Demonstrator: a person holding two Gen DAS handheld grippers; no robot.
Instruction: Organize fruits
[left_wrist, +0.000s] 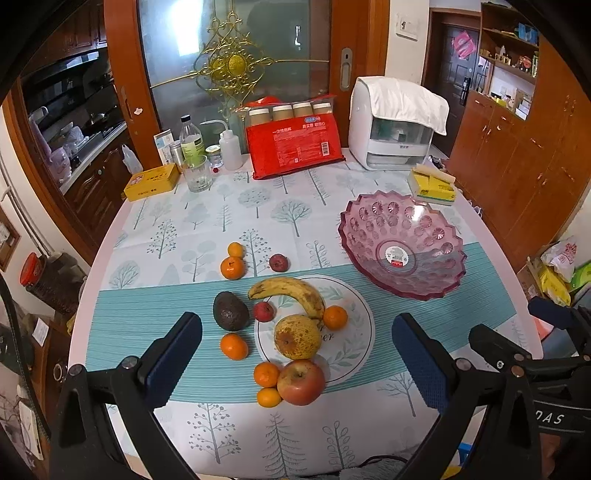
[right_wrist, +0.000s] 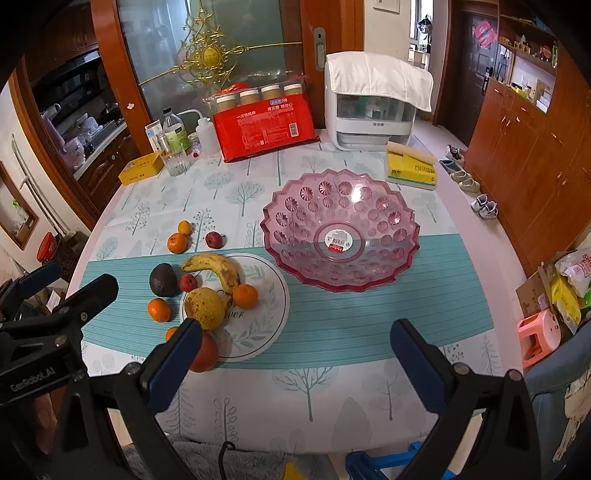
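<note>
Both claws hung above the near edge of the worktop (left_wrist: 258, 206), tilted down toward it. The left claw (left_wrist: 295, 354) was spread wide with nothing between its blue pads, and the right claw (right_wrist: 295, 354) stood just as wide and just as bare.

The fruit lay loose on the left part of the tree-print cloth, none of it in the pink bowl (right_wrist: 391, 269), which sat apart to the right on the teal stripe and held only its sticker. A banana (left_wrist: 295, 291) curved across the far side of a round white mat (left_wrist: 354, 332). Below it on the mat sat a spotted yellow pear (left_wrist: 297, 336) with a tangerine (left_wrist: 335, 317) just beside it to the right and a small red fruit (left_wrist: 263, 311) at the mat's left edge. An avocado (left_wrist: 229, 311) lay left of that, off the mat. A red apple (left_wrist: 301, 382) rested at the mat's near edge, touching two tangerines on its left, and another tangerine sat alone below the avocado. Farther back, two more tangerines touched each other, with a second small red fruit near them to the right.

Along the far edge stood a red pack of paper cups (right_wrist: 264, 129), a white appliance (right_wrist: 373, 110) draped with a cloth, a yellow tin (left_wrist: 151, 181), a glass (left_wrist: 198, 173) and some bottles.
</note>
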